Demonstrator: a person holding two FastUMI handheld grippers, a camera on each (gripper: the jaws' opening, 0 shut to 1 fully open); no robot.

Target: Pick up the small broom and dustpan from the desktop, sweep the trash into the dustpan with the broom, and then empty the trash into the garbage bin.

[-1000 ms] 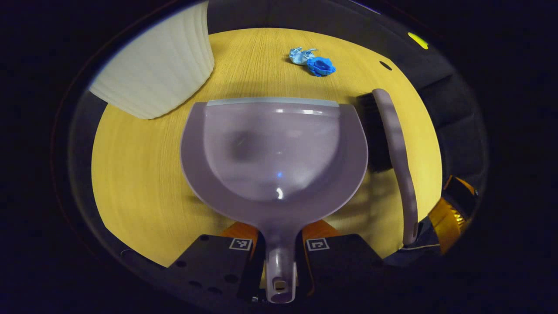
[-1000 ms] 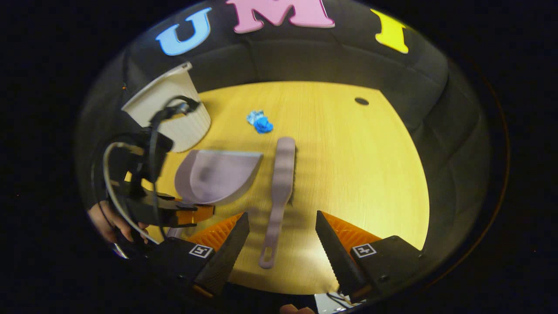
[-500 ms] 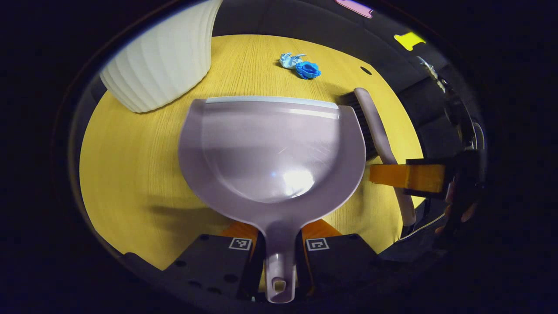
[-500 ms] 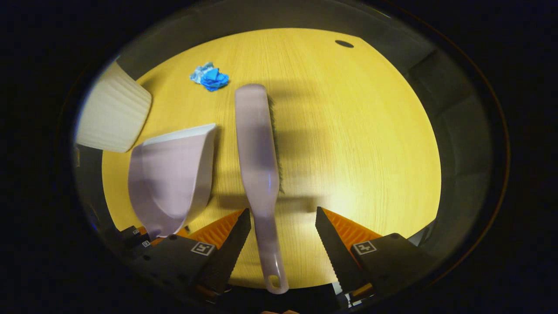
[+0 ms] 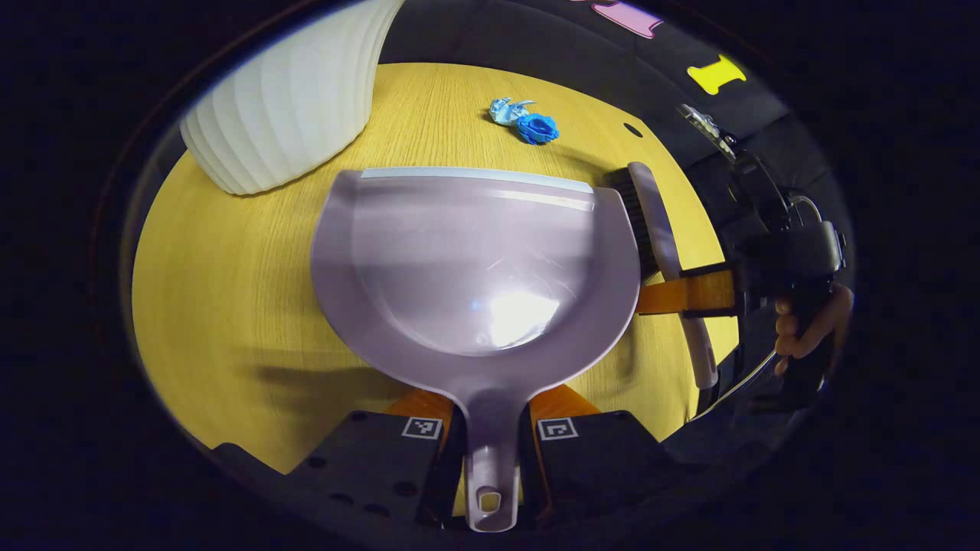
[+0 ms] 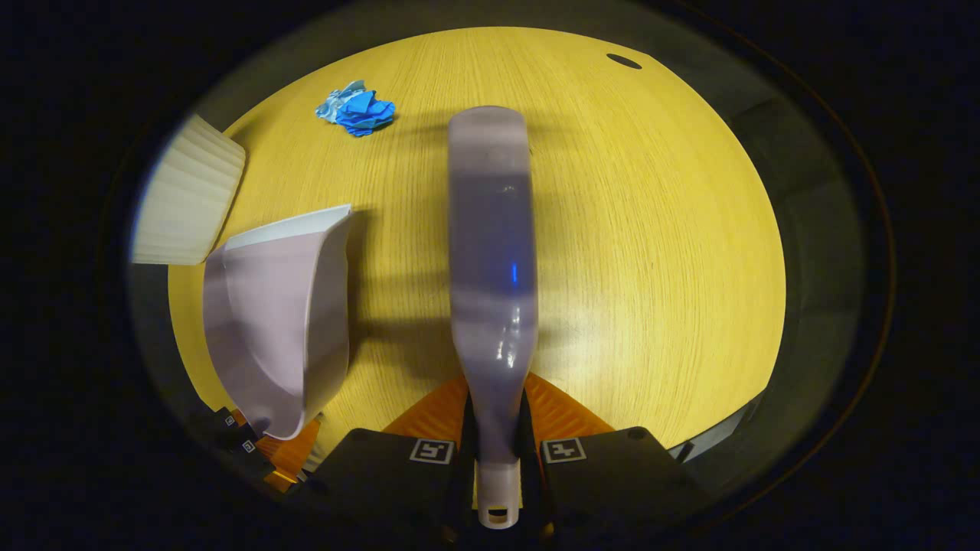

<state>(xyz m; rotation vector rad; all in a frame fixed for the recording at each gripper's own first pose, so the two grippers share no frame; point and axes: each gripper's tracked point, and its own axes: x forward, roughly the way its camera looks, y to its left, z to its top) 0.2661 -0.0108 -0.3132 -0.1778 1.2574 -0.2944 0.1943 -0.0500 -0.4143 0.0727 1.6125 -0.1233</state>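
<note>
With the left gripper (image 5: 490, 451) clamped on the dustpan (image 5: 475, 268) handle and the right gripper (image 6: 496, 459) on the broom (image 6: 490, 252), pickup looks finished, so sweeping the crumpled blue trash (image 6: 356, 109) comes next.

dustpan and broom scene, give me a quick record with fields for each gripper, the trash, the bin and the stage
left gripper: jaws shut on the handle of the mauve plastic dustpan
right gripper: jaws shut on the handle of the mauve plastic hand broom
trash: crumpled blue paper on the yellow wooden desktop, beyond both tools, unswept
bin: white ribbed garbage bin, left of the dustpan
stage: both tools gripped, sweeping not yet begun
</note>
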